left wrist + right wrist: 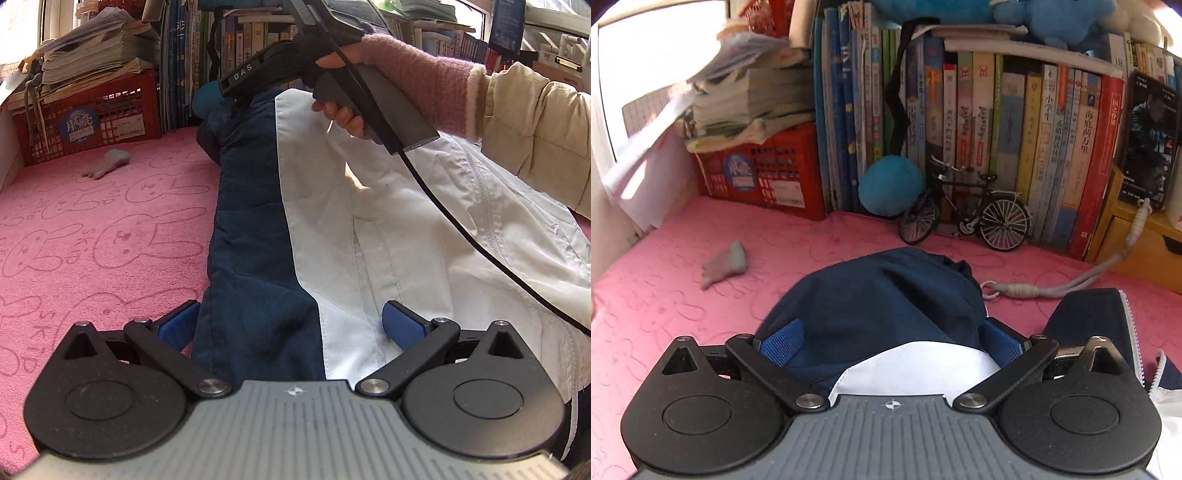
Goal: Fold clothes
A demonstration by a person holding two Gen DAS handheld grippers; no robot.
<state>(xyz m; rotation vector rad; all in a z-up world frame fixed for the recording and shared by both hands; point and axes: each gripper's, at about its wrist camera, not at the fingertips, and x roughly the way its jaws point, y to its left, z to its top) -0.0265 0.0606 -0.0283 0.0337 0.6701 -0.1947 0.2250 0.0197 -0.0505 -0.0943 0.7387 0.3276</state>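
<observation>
A navy and white jacket [295, 229] lies stretched out on a pink rabbit-print blanket [92, 229]. My left gripper [290, 326] is open, its blue pads on either side of the jacket's near edge, where navy meets white. In the left wrist view the right gripper's body [351, 74], held in a hand, hovers over the jacket's far end. In the right wrist view my right gripper [892, 341] is open around the bunched navy and white fabric [879, 295] at that end. A navy part with a white zipper [1108, 325] lies to the right.
A red crate [764, 173] topped with stacked papers stands at the back left. A row of books [997, 129], a blue plush ball [890, 184] and a model bicycle [964, 214] line the back. A small grey cloth [726, 264] and a corded strap [1034, 290] lie on the blanket.
</observation>
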